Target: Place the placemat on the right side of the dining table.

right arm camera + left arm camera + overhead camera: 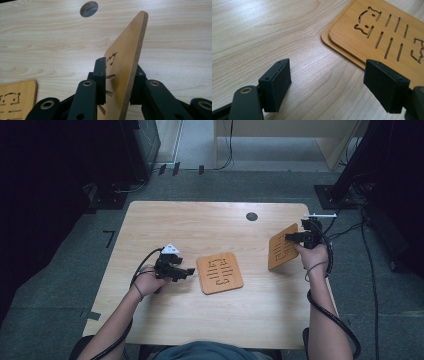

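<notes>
A: Left gripper is spread wide, empty, just left of the stacked boards mid-desk.

B: Right gripper pinches one board on edge, well right of that stack. Looks partway done: two stacked, one to go? No containers anywhere.

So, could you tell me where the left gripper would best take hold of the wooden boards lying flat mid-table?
Probably by the near rounded corner, from the side. The boards, apparently two stacked, lie flat, so only thin edges are offered. The open left gripper sits level beside them, so one jaw would need to slip under the overhanging edge.
</notes>
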